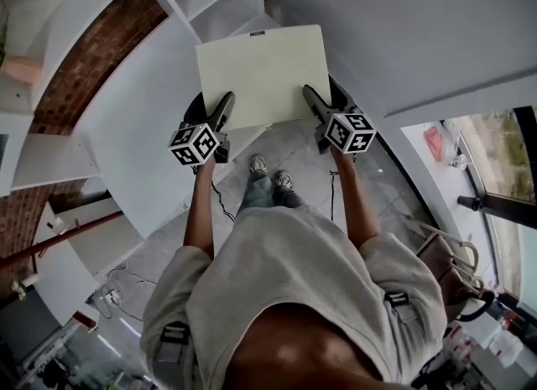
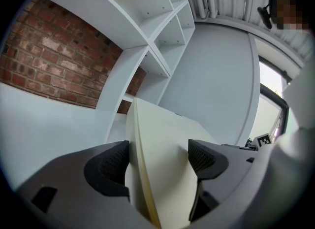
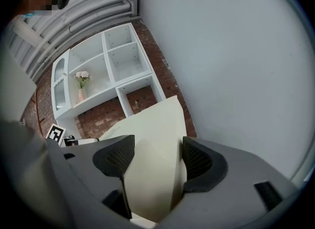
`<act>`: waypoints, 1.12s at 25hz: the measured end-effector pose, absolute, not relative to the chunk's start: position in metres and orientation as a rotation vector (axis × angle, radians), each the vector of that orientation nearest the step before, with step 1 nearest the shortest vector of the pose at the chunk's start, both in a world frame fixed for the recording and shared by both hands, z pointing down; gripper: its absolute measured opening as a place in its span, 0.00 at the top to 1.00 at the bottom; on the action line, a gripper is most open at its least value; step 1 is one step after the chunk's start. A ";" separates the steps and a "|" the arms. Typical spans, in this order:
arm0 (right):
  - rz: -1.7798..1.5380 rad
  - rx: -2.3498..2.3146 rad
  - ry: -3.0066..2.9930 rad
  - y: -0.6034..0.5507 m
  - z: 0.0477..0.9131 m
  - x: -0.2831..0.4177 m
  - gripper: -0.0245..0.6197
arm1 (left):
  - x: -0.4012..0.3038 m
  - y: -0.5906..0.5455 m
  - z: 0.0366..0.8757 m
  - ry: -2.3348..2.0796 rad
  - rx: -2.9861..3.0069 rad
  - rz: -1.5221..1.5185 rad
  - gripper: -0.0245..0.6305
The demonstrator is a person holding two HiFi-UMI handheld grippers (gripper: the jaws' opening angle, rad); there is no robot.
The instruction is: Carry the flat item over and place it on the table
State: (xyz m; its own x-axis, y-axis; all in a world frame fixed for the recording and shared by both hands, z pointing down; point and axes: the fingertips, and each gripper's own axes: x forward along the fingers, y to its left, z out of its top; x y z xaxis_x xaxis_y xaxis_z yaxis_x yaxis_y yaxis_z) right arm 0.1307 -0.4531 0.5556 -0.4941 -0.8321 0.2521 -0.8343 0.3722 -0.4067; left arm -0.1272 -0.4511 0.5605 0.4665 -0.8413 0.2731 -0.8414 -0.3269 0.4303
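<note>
Cream-coloured flat board (image 1: 264,74), just the one, is up in the air in the head view, held out in front of the person above the grey floor (image 1: 294,141). Two tongs are on it: the left tongs (image 1: 225,103) bite its near left corner and the right tongs (image 1: 312,95) its near right corner. Two shoes (image 1: 258,164) show below it.

Left gripper view: the board stands edge-on between the two black pads (image 2: 110,164), which are clamped on it. One brick wall (image 2: 49,60) and white shelving (image 2: 147,31) sit behind.

Right gripper view: same deal, both pads closed on the board's edge. Behind it are more white shelves, with one vase of flowers (image 3: 81,87).
</note>
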 end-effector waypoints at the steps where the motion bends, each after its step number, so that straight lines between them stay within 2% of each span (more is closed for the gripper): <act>1: 0.784 1.586 -2.588 -0.455 0.559 0.130 0.46 | -0.128 -0.455 0.564 -1.387 2.200 0.009 0.38; 28: 0.995 1.632 -2.393 -0.500 0.664 0.117 0.47 | -0.141 -0.516 0.670 -1.265 2.092 0.167 0.38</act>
State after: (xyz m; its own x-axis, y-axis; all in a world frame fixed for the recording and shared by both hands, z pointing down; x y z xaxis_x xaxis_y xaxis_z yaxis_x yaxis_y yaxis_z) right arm 0.1174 -0.5005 0.6643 -0.4298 -0.8058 0.4073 -0.8571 0.2223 -0.4647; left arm -0.1407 -0.5163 0.6697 0.5199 -0.7370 0.4320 -0.8237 -0.2985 0.4822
